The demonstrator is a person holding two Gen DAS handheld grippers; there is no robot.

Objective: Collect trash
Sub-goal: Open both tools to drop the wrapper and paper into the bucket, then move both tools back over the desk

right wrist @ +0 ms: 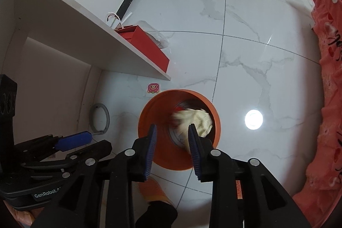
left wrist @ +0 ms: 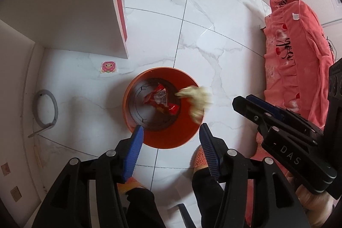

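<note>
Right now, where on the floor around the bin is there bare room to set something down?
Bare tile spreads beyond the orange bin, between the white shelf unit and the pink bedspread. A smaller patch lies between the grey ring and the bin. The near side is crowded: both grippers, orange slippers, and a sticker.

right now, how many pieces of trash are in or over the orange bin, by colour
red wrapper, lying on the bin's bottom: 1
pale crumpled tissue, blurred, above the orange bin: 1
total: 2
</note>
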